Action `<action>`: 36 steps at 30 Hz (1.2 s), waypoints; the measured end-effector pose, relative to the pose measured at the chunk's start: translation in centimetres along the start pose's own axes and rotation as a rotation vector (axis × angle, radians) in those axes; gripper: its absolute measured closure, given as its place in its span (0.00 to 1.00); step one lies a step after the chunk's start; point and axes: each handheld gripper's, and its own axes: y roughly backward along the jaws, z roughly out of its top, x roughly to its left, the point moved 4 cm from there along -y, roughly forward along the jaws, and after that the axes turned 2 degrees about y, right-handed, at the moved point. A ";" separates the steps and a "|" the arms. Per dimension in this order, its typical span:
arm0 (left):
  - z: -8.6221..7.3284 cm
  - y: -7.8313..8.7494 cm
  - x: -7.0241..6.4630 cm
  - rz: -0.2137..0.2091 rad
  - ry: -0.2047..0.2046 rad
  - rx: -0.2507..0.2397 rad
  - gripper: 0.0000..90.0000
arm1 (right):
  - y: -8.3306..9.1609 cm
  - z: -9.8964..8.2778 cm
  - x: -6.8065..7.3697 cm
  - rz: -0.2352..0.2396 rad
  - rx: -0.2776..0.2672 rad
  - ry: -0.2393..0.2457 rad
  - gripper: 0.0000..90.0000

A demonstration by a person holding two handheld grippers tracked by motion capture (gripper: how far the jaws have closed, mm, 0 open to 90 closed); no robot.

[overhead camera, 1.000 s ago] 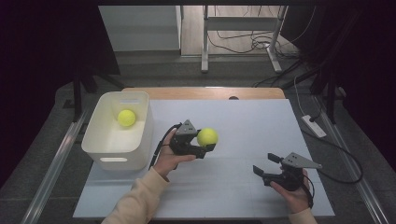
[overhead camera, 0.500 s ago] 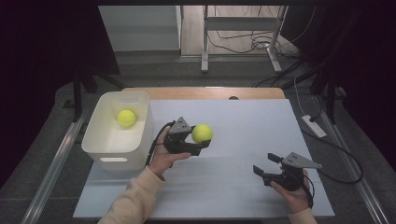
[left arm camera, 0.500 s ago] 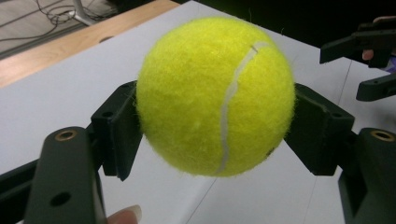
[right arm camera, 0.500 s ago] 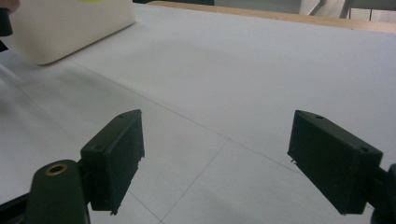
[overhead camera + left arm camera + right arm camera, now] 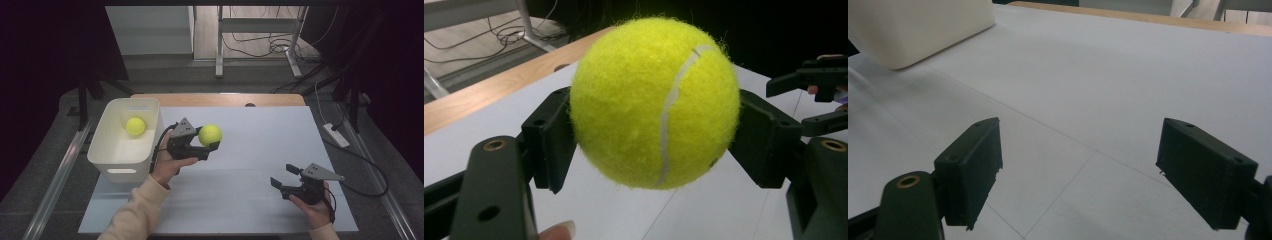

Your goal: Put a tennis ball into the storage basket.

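The left claw (image 5: 202, 146) clamps a fuzzy yellow ball (image 5: 210, 134) above the tabletop (image 5: 260, 150), at 3 o'clock of the bin (image 5: 107, 152). The left gripper view brings out the ball's (image 5: 655, 102) felt nap and curved white seam, squeezed between blocky black pads. The bin, smooth white plastic with rounded corners, holds a second ball (image 5: 135, 126). At 5 o'clock of the held ball, the right claw (image 5: 283, 176) gapes wide and empty; the right gripper view shows faint grid lines on the pale matte sheet.
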 end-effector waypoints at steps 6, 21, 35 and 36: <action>0.7 0.8 0.2 0.018 -0.002 -0.001 0.30 | 0.0 0.0 0.0 -0.001 0.003 0.002 0.20; 1.8 2.3 1.2 0.060 0.014 -0.028 0.30 | -0.1 0.0 0.0 0.002 0.002 0.002 0.20; 2.3 3.5 2.0 0.099 0.030 -0.041 0.30 | 0.0 0.0 0.0 0.002 0.002 0.002 0.20; 2.5 3.7 2.1 0.105 0.032 -0.043 0.30 | 0.0 0.0 0.0 0.002 0.003 0.002 0.20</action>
